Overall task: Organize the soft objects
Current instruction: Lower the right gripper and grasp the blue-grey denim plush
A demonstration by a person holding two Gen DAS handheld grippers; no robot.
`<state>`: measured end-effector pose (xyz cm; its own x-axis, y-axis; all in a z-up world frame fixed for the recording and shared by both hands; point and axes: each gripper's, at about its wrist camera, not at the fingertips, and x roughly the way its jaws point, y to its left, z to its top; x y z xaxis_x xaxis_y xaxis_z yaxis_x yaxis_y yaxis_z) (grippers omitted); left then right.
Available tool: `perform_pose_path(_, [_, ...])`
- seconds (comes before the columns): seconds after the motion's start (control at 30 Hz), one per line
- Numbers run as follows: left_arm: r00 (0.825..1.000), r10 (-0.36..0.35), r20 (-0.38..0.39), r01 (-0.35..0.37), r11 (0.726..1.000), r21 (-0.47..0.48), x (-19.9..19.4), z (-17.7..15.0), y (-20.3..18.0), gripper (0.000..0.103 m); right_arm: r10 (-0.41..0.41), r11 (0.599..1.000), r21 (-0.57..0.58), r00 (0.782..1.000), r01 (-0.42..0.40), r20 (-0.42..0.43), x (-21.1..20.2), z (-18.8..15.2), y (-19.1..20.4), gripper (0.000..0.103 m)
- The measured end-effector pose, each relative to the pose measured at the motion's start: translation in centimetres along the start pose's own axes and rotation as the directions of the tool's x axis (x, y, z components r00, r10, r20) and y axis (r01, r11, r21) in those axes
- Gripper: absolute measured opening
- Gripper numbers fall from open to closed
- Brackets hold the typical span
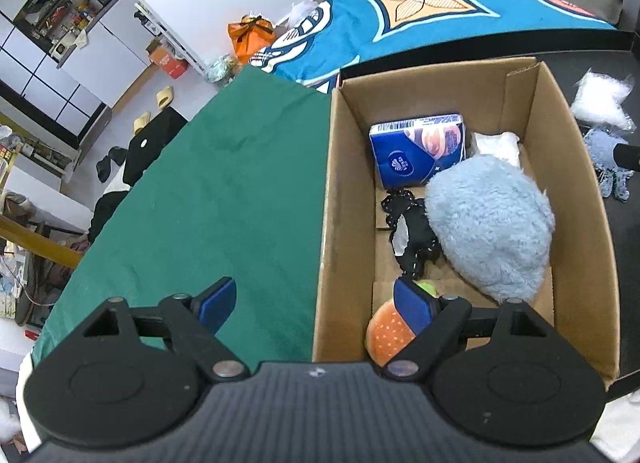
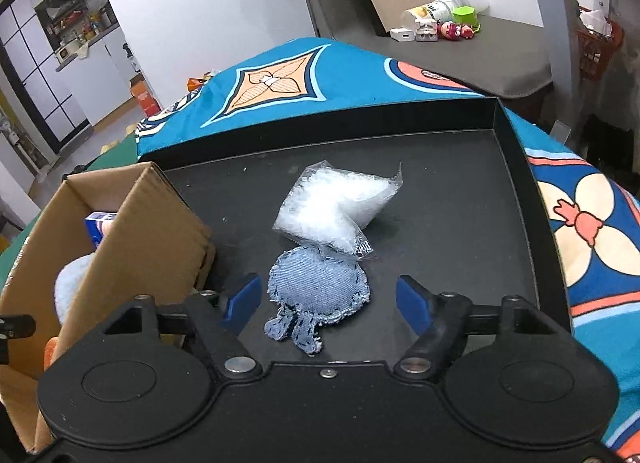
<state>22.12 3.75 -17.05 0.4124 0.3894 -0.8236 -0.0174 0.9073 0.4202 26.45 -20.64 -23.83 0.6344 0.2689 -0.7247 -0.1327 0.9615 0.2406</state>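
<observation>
1. On the black tray (image 2: 460,167), the denim plush (image 2: 318,291) is lying flat, its two fringed tabs pointing toward the camera, and the clear bag of white stuffing (image 2: 332,203) is sitting just behind it, one corner overlapping the denim's far edge.
2. The right tool (image 2: 328,299) is hovering over the denim plush with its blue fingers (image 2: 242,301) spread wide, one on each side of the piece and neither touching it.
3. The cardboard box (image 1: 576,199) is standing beside the tray's left side in the right wrist view, with the green cloth (image 1: 224,191) covering the tabletop on its other side.
4. Inside the box, the fluffy blue plush (image 1: 492,223) is taking up the middle, the blue tissue pack (image 1: 416,149) is leaning behind it, a white soft item (image 1: 498,145) is tucked just right of the pack, and a black lacy piece (image 1: 408,231) is lying on the box floor against the fluffy plush.
5. The burger plush (image 1: 386,337) is resting in the box's near corner.
6. The left tool (image 1: 316,303) is being held wide apart and is gripping nothing, one finger over the green cloth and the other above the burger plush, straddling the box's left wall.
7. The patterned blue blanket (image 2: 280,75) is lying beyond the tray.
</observation>
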Motion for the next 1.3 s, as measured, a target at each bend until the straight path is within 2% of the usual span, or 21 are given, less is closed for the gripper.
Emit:
perform_pose_path(0.27, [1.000, 0.011, -0.017, -0.011, 1.000, 0.021, 0.4, 0.2, -0.4, 0.085, -0.006, 1.000, -0.010, 1.000, 0.005, -0.014, 0.9, 0.1, 0.2, 0.070])
perform_pose_path(0.43, [1.000, 0.017, -0.018, -0.016, 1.000, 0.014, 0.3, 0.2, -0.3, 0.085, -0.035, 0.997, -0.074, 0.999, 0.032, -0.036, 1.1, -0.3, 0.7, 0.051])
perform_pose_path(0.5, [1.000, 0.016, -0.018, -0.016, 1.000, 0.011, 0.2, 0.2, -0.2, 0.085, -0.045, 0.997, -0.068, 0.998, 0.042, -0.046, 0.8, -0.2, 0.5, 0.037])
perform_pose_path(0.6, [1.000, 0.017, -0.012, -0.017, 1.000, 0.012, 0.0, 0.1, 0.0, 0.085, -0.047, 0.998, -0.040, 0.997, 0.045, -0.060, 0.3, -0.3, -0.1, 0.030])
perform_pose_path(0.93, [1.000, 0.021, 0.003, -0.021, 1.000, 0.015, -0.8, -0.5, 0.2, 0.085, -0.122, 0.992, 0.001, 0.987, 0.123, -0.108, -1.4, -1.3, -1.2, 0.030])
perform_pose_path(1.03, [1.000, 0.021, 0.003, -0.021, 1.000, 0.011, -0.8, -0.6, 0.2, 0.085, -0.143, 0.989, 0.006, 0.982, 0.145, -0.122, -1.8, -1.6, -1.7, 0.030])
perform_pose_path(1.13, [1.000, 0.022, 0.007, -0.022, 1.000, 0.012, -0.9, -0.6, 0.2, 0.085, -0.148, 0.989, 0.007, 0.979, 0.150, -0.137, -1.8, -1.6, -1.8, 0.039])
perform_pose_path(1.2, [1.000, 0.022, 0.004, -0.022, 1.000, 0.010, -0.8, -0.6, 0.2, 0.085, -0.147, 0.989, 0.003, 0.980, 0.149, -0.135, -1.7, -1.6, -1.6, 0.060])
perform_pose_path(1.3, [1.000, 0.020, -0.001, -0.020, 1.000, 0.010, -0.6, -0.6, 0.2, 0.085, -0.136, 0.990, 0.012, 0.985, 0.138, -0.106, -1.6, -1.5, -1.4, 0.074])
